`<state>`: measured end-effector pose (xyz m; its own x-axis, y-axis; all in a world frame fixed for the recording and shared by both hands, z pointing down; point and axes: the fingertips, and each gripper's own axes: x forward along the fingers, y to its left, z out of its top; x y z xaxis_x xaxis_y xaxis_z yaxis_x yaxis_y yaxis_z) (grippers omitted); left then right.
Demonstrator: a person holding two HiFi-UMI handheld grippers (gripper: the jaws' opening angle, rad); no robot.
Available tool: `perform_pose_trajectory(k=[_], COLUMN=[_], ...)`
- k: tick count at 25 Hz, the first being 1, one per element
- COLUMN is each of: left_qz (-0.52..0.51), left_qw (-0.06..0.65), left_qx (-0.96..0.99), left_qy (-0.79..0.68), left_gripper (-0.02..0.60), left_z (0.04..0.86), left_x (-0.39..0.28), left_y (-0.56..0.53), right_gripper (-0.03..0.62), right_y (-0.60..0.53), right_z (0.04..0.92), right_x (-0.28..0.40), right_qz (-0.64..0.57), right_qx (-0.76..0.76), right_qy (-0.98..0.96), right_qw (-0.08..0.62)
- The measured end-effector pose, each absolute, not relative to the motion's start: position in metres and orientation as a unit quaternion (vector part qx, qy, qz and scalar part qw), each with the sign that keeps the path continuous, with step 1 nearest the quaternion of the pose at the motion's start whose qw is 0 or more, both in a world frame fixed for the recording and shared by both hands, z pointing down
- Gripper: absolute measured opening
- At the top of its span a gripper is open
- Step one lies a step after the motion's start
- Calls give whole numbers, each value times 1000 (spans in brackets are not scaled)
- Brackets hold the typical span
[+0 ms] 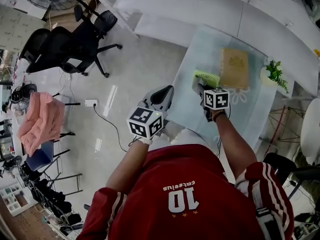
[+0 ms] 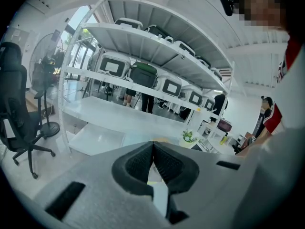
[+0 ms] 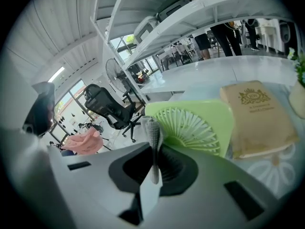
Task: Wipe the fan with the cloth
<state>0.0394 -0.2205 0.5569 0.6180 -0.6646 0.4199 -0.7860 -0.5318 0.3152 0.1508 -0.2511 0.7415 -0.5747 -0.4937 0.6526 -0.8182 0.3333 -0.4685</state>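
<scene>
Standing near front edge of glass tabletop (image 1: 210, 44), green fan (image 1: 206, 78) sat just beside tan box (image 1: 234, 68).
- Fan looked upright or slightly tilted back. Grille faced person and right tool (image 1: 199, 88), probably for head-on access.
- Housing near square, no marked long axis. Wider run lay left-right across tabletop.
- Right tool clamped on grey cloth (image 3: 153, 137). Cloth edge protruded past tips toward grille. Contact not confirmed.
- Left tool (image 2: 152, 149) closed, empty, held off tabletop edge, apparently idle.

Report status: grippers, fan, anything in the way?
Left gripper shut, empty. Right gripper shut on grey cloth, right at the green fan. Tan box beside fan, not blocking.
</scene>
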Motion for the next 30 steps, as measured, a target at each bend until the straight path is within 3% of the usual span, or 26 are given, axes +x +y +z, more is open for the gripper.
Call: perform_pose_trajectory(k=[30], left_qz=[129], left_qw=[232], left_qx=[892], left_qy=[-366], left_gripper=[0], left_z=[553], left_x=[92], left_y=[-217], right_gripper=[20], right_y=[-227], right_z=[744], right_x=[235], right_qz=[409], right_qx=[477], right_qy=[-753], right_qw=[193])
